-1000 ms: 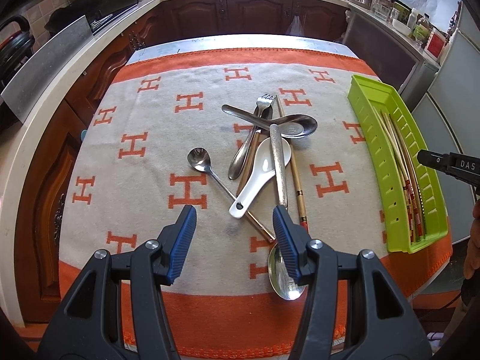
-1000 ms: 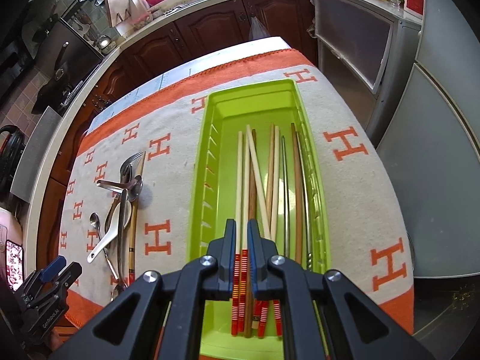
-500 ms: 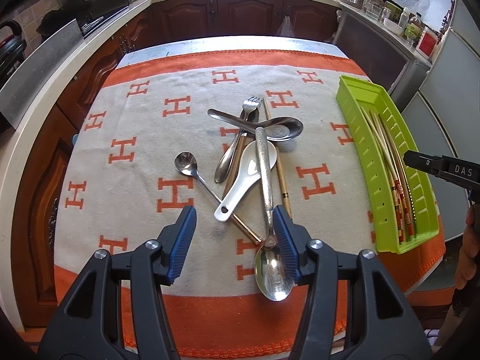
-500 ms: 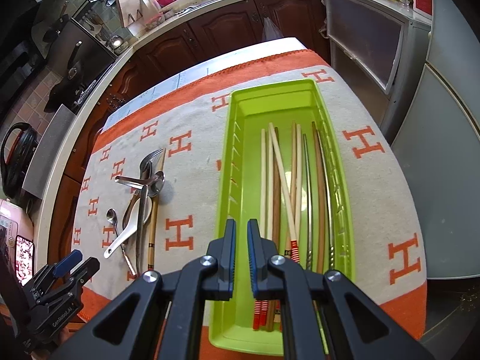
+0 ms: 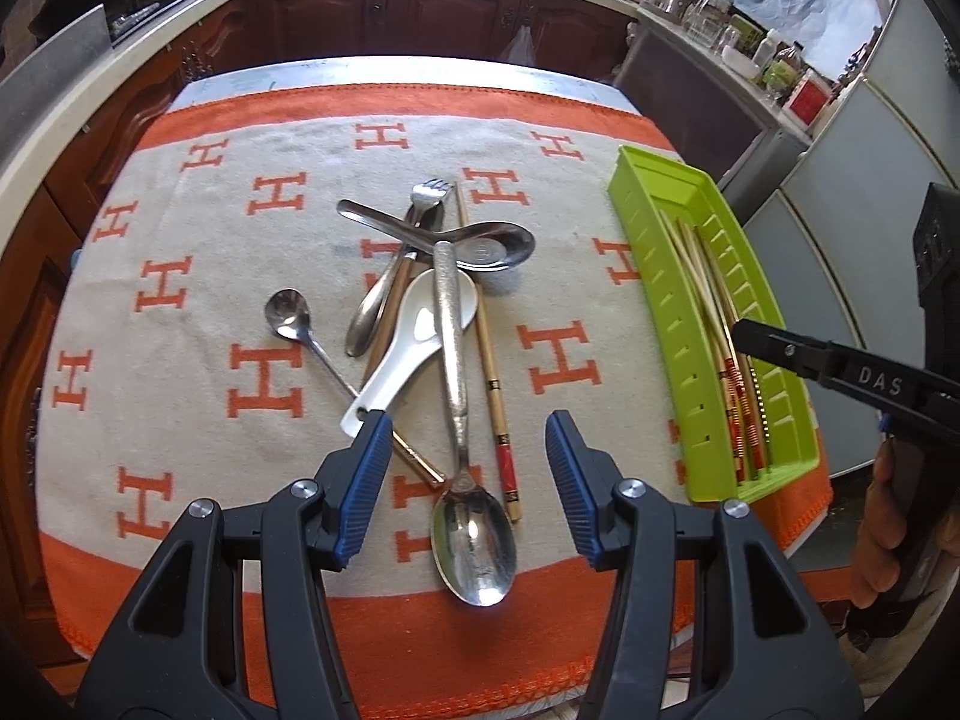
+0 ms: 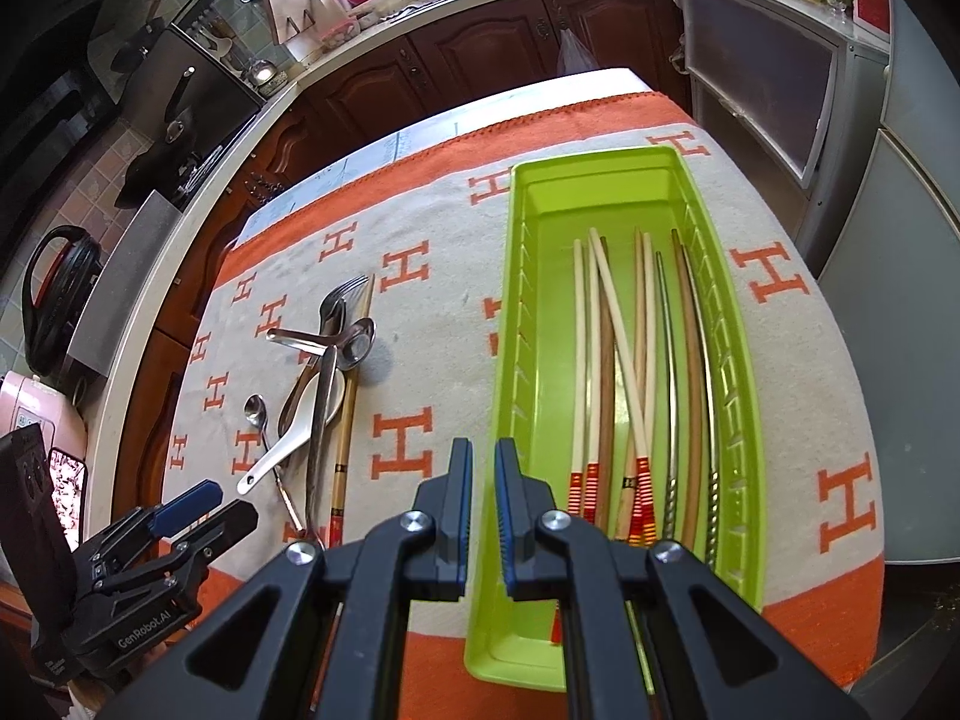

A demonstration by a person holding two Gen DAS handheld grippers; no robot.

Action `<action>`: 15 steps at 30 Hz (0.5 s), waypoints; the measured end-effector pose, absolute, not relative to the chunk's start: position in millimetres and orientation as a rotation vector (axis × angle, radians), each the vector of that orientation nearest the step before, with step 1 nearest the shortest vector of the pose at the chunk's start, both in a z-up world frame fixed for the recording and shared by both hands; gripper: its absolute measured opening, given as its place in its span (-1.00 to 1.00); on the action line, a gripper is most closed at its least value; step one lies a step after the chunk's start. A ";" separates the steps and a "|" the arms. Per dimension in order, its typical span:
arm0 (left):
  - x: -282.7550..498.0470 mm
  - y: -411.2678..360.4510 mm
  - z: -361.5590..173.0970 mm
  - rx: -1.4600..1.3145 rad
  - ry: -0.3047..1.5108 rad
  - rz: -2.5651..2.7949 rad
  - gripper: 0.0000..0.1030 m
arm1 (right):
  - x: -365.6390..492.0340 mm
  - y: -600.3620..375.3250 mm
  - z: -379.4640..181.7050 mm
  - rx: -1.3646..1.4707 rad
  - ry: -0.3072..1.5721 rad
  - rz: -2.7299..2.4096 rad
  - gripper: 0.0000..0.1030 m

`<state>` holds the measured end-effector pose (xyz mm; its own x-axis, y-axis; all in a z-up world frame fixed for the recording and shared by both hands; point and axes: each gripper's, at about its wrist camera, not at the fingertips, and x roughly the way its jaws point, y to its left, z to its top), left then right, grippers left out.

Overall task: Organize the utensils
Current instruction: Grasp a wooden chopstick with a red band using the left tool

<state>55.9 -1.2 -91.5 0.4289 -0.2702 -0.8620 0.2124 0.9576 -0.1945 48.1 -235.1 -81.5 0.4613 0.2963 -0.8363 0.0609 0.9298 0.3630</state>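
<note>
A pile of utensils lies mid-cloth: a large steel spoon point(image 5: 474, 540), a white ceramic spoon point(image 5: 420, 330), a small steel spoon point(image 5: 288, 315), a fork point(image 5: 429, 192), a steel soup spoon point(image 5: 492, 249) and a red-tipped chopstick point(image 5: 493, 384). My left gripper point(image 5: 467, 426) is open, its fingers standing either side of the large spoon's handle, above it. A green tray point(image 6: 510, 324) on the right holds several chopsticks point(image 6: 606, 330). My right gripper point(image 6: 483, 456) is shut and empty, over the tray's left wall. From there the left gripper point(image 6: 198, 504) shows at lower left.
An orange and cream cloth point(image 5: 264, 384) covers the table, whose front edge is close below both grippers. Dark wooden cabinets point(image 5: 450, 6) and a cluttered counter run behind. A grey fridge point(image 6: 900, 360) stands right of the table. A person's hand point(image 5: 882, 540) holds the right gripper.
The left view has tilted and shifted so the large spoon now sits between the open fingers. The right gripper has slid left from above the chopsticks' striped ends to the tray's left wall.
</note>
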 end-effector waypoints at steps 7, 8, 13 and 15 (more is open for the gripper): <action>59.4 -11.1 -98.8 -0.055 1.085 -0.354 -0.03 | 45.4 -229.6 -87.7 0.370 1.100 0.165 -0.86; 60.6 -13.9 -99.3 -0.053 1.083 -0.363 -0.03 | 45.3 -229.3 -88.7 0.371 1.103 0.167 -0.86; 69.0 -30.7 -102.7 -0.023 1.072 -0.404 -0.22 | 45.7 -228.5 -91.5 0.373 1.108 0.167 -0.86; 75.4 -40.0 -108.1 -0.007 1.089 -0.420 -0.37 | 45.9 -229.3 -92.4 0.377 1.109 0.168 -0.86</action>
